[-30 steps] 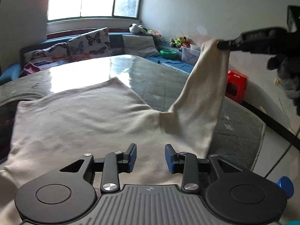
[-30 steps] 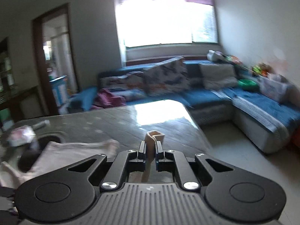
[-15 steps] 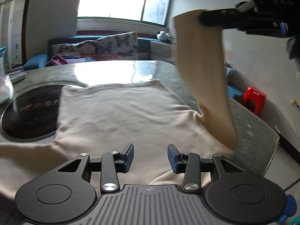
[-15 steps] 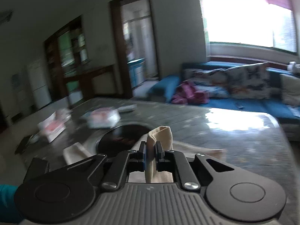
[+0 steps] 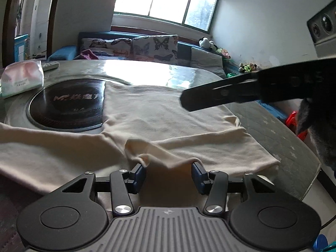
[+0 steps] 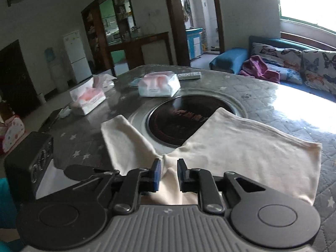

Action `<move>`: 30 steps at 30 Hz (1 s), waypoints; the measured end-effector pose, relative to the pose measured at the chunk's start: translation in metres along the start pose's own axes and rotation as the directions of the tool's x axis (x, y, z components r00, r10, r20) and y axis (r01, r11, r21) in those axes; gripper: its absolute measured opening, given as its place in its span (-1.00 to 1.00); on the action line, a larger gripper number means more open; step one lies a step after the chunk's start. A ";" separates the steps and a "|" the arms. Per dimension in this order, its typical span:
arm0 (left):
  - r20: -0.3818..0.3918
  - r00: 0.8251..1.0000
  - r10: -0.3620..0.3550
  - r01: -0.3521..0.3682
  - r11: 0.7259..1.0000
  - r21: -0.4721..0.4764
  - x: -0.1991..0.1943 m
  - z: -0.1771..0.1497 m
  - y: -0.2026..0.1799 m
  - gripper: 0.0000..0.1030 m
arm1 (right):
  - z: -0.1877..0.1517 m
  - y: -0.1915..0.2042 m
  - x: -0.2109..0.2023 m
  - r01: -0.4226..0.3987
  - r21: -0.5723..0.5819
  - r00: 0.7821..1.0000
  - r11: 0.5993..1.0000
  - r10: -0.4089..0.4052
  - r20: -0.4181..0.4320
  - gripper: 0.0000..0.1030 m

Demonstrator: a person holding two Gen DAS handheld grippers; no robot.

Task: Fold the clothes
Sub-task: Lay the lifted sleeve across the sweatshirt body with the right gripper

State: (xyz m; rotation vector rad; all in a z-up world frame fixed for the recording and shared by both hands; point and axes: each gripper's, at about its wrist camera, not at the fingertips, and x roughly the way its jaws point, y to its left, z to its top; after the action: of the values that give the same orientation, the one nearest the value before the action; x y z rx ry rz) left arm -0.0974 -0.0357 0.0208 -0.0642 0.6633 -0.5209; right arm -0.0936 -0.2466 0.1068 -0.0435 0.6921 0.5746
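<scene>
Cream shirt [image 5: 168, 113] lies spread on my table [image 5: 279, 130] beside the dark cooktop [image 5: 67, 105] (one sleeve folded inward). My left gripper [image 5: 169, 173] gapes wide over it; right gripper [image 6: 169, 175] sits narrowly parted, gripping nothing.

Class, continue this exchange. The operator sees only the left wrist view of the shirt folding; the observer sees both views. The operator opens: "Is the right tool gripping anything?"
Observer: It does not look so. The right tool is open, its pads apart, above the cream shirt.
Operator: The sleeve runs off my left edge. Where does it end?
Observer: Its cuff lies flat on the table, left of the dark round plate.
Operator: Is anything near it?
Observer: An open tissue box stands beyond it, apart from the cloth.
</scene>
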 end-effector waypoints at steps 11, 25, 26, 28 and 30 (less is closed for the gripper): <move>0.013 0.998 0.067 -0.067 0.997 -0.030 -0.024 -0.004 0.020 -0.03 | -0.054 -0.039 -0.016 0.126 0.056 0.987 0.990 -0.120 -0.107 -0.58; 0.059 0.998 -0.009 0.008 1.000 0.020 -0.008 0.018 -0.003 -0.12 | -0.073 -0.066 -0.025 0.186 0.090 0.980 0.979 -0.178 -0.085 -0.58; 0.057 0.998 -0.016 0.015 1.000 0.023 -0.004 0.018 -0.005 -0.13 | -0.069 -0.067 -0.023 0.187 0.087 0.981 0.978 -0.181 -0.072 -0.58; 0.056 0.998 -0.031 0.030 0.999 0.030 0.003 0.018 -0.008 -0.15 | -0.063 -0.072 -0.015 0.182 0.090 0.983 0.979 -0.178 -0.054 -0.58; 0.036 0.999 -0.020 0.018 0.999 0.037 0.011 0.017 -0.011 -0.21 | -0.062 -0.076 -0.004 0.185 0.087 0.982 0.979 -0.181 -0.052 -0.58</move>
State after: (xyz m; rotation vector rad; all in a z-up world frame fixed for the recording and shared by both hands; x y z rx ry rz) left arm -0.0846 -0.0523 0.0304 -0.0451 0.6182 -0.5490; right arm -0.0936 -0.3268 0.0505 -0.0339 0.7482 0.3657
